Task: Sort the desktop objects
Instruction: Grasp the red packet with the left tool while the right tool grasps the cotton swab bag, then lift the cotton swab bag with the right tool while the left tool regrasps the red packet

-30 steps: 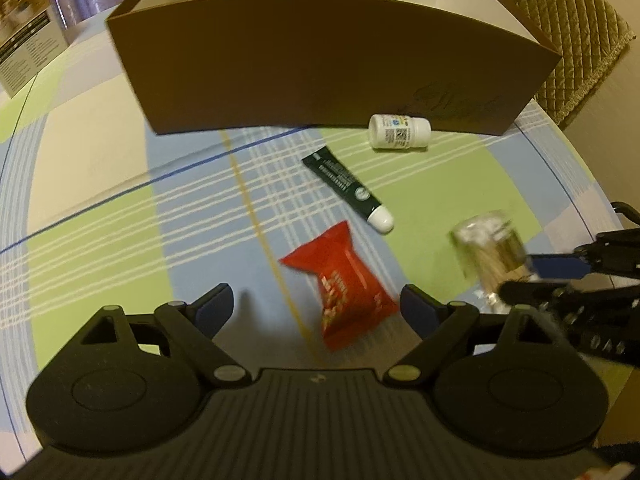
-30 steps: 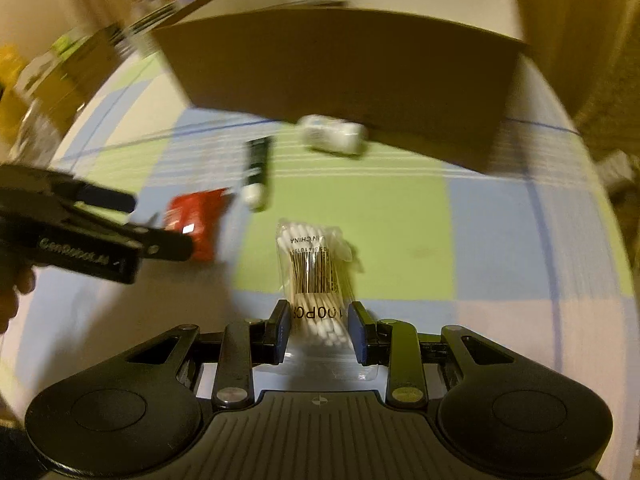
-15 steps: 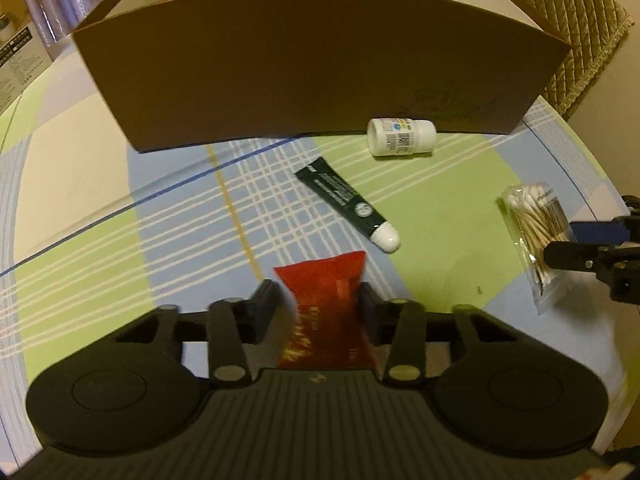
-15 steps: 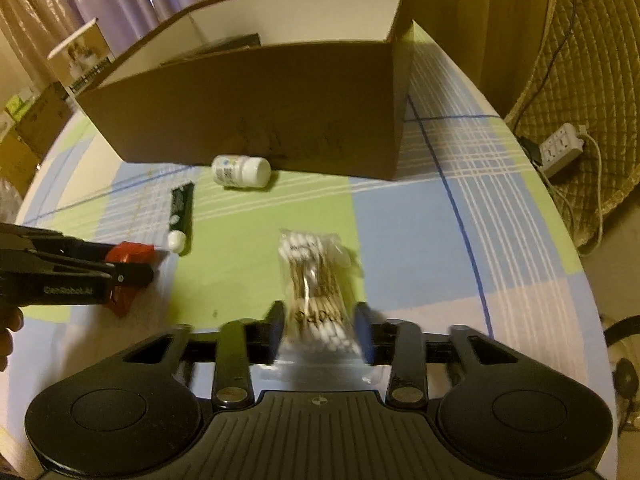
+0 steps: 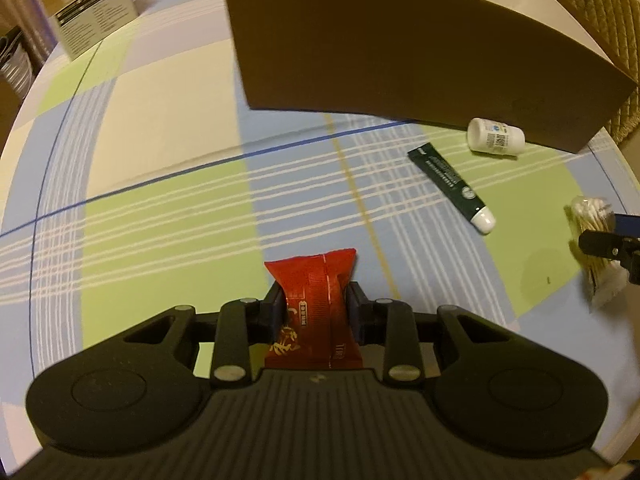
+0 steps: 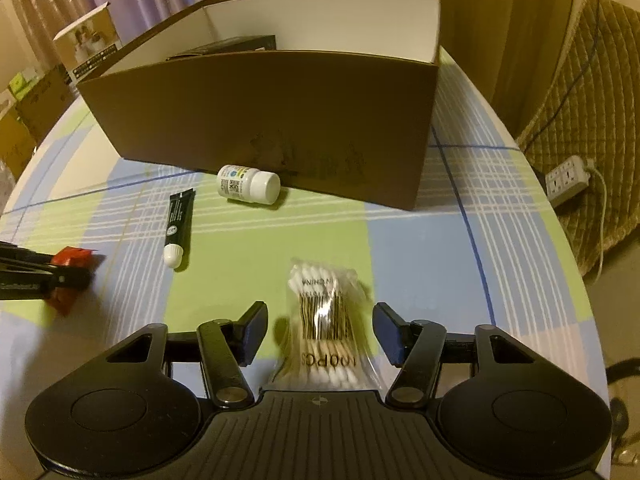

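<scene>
My left gripper [image 5: 316, 308] is shut on a red snack packet [image 5: 314, 280], held just above the plaid tablecloth; the right wrist view shows that gripper [image 6: 44, 276] and the packet [image 6: 74, 260] at the left edge. My right gripper [image 6: 320, 332] is open, its fingers wide on either side of a clear bag of cotton swabs [image 6: 326, 316] without touching it. The bag [image 5: 594, 224] is also in the left wrist view, far right. A dark green tube [image 6: 178, 224] and a white bottle [image 6: 248, 184] lie in front of the open brown box [image 6: 280, 120].
A dark flat item [image 6: 236, 46] lies inside the box. A printed carton [image 5: 88, 4] stands at the table's back left. Past the table's right edge are a quilted chair [image 6: 592, 92] and a power strip [image 6: 568, 178] on the floor.
My right gripper's jaws have spread apart and let go of the swab bag. The left gripper, shut on the red packet, has swung so the box now sits further right.
</scene>
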`<action>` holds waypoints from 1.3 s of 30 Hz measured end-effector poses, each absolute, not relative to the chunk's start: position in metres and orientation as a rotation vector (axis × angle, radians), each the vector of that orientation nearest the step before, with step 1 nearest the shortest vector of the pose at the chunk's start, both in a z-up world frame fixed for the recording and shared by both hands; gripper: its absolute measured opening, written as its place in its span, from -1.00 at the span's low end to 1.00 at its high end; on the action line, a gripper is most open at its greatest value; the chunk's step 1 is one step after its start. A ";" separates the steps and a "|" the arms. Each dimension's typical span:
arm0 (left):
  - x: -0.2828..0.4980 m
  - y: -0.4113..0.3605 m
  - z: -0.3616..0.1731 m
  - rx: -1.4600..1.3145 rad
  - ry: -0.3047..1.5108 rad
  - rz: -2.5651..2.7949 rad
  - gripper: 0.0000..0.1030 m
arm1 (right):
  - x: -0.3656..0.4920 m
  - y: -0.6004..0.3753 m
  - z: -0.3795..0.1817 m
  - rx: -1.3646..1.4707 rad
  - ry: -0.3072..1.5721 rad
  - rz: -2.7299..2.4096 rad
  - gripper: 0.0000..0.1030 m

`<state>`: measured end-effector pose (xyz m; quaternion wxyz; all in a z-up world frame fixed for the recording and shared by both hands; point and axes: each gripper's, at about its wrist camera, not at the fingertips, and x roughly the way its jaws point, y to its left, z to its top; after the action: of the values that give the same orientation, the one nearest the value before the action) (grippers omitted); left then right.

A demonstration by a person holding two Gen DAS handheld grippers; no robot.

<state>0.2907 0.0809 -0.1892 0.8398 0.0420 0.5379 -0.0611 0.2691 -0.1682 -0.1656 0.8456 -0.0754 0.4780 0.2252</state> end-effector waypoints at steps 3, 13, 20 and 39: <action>0.288 0.083 -0.190 0.081 1.138 -0.126 -0.48 | 0.269 -0.165 -0.168 -0.190 1.015 0.471 -0.38; 0.280 0.076 -0.172 0.075 1.092 -0.166 -0.48 | 0.256 -0.161 -0.152 -0.201 1.018 0.520 -0.66; 0.277 0.066 -0.150 0.087 1.043 -0.210 -0.48 | 0.249 -0.157 -0.132 -0.172 1.006 0.546 -0.66; 0.290 0.050 -0.093 0.082 0.914 -0.298 -0.55 | 0.256 -0.144 -0.071 -0.079 0.924 0.659 -0.66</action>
<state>0.2903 0.0499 -0.0933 0.8859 0.0396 0.4394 -0.1433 0.2562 -0.1441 -0.0713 0.8424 -0.0375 0.4376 0.3121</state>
